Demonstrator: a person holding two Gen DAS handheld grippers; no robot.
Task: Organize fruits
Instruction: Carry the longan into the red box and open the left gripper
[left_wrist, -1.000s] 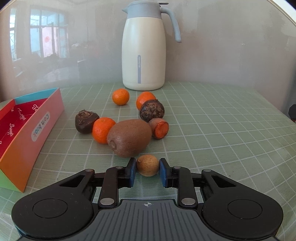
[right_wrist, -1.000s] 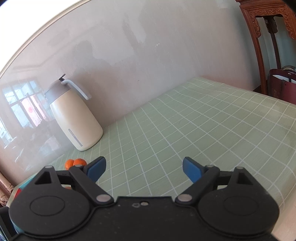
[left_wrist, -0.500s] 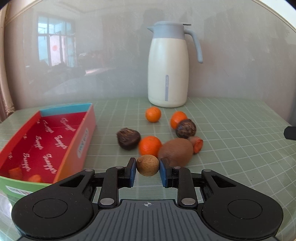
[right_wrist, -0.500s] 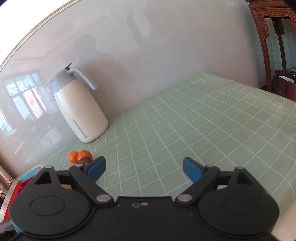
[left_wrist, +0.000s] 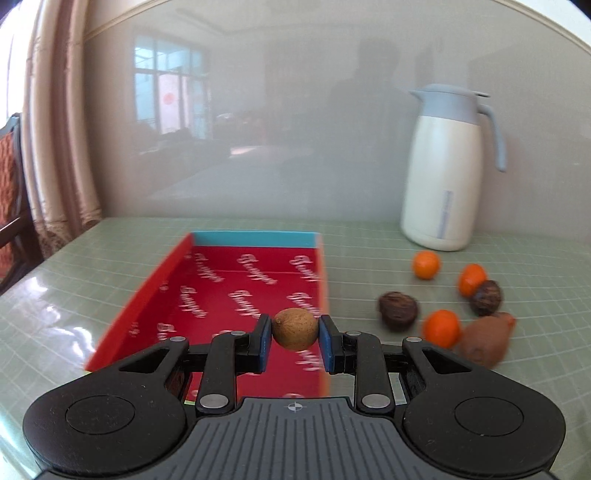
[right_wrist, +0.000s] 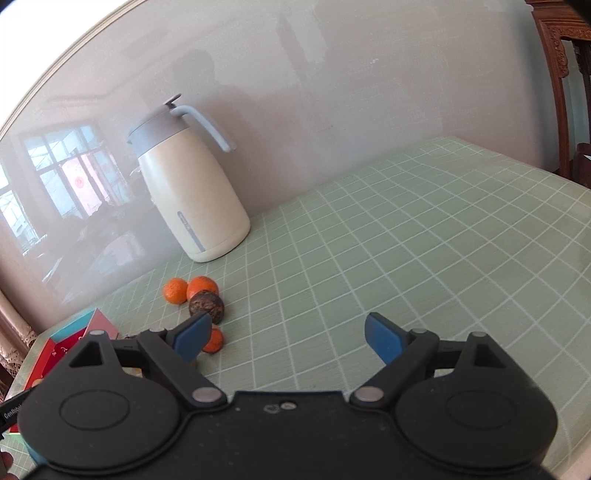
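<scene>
Left gripper: pitched downward, level across, its blue pads pinching a small tan fruit from both sides. The fruit is held in the air over the near right part of the red box, clear of the box floor.

Right gripper: pitched downward, rolled slightly, jaws spread wide with nothing between them, over bare green checked cloth. The left pad overlaps the loose fruit in this view; contact cannot be confirmed.

Box: one, open, red inside with white lettering, blue far wall, lying left of the loose fruit on the cloth. Its nearest part is hidden behind the left gripper.

Loose fruit on the cloth, right of the box, left wrist view, near to far:
- one brown kiwi, nearest, blurred, with a small reddish piece just behind its right end;
- three oranges, one touching the kiwi's left side, two farther back;
- two dark wrinkled fruits, one left of the near orange, one against the far right orange.

Jug: one, cream with grey lid and handle, upright at the far wall.
</scene>
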